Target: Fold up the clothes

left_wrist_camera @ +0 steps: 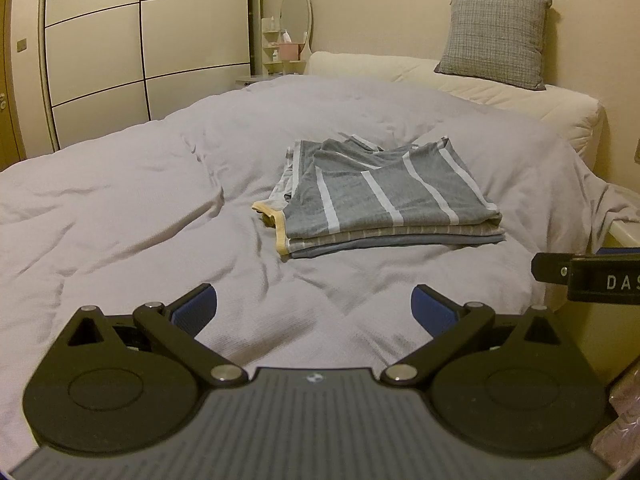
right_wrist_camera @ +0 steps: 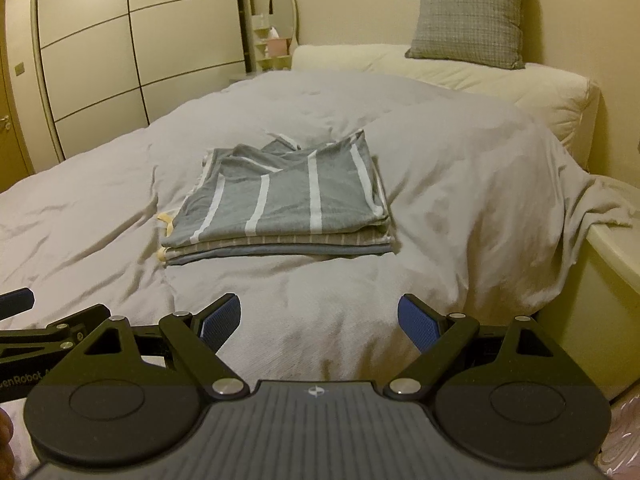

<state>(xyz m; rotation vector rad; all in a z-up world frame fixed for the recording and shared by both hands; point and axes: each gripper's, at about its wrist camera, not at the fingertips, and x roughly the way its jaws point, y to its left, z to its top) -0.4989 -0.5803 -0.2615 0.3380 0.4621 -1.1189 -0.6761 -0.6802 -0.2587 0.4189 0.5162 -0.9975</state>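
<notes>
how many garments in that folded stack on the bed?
3 layers show at the stack's near edge: grey with white stripes on top, a beige thin-striped one in the middle, plain blue at the bottom. More may be hidden inside.

Both wrist cams sit low at the foot of the bed (left_wrist_camera: 120, 184), looking up its length toward the grey pillow (left_wrist_camera: 496, 40) at about 1 o'clock. They share the folded stack (left_wrist_camera: 384, 196) at 12, and the wardrobe (right_wrist_camera: 132, 48) at 10.
</notes>
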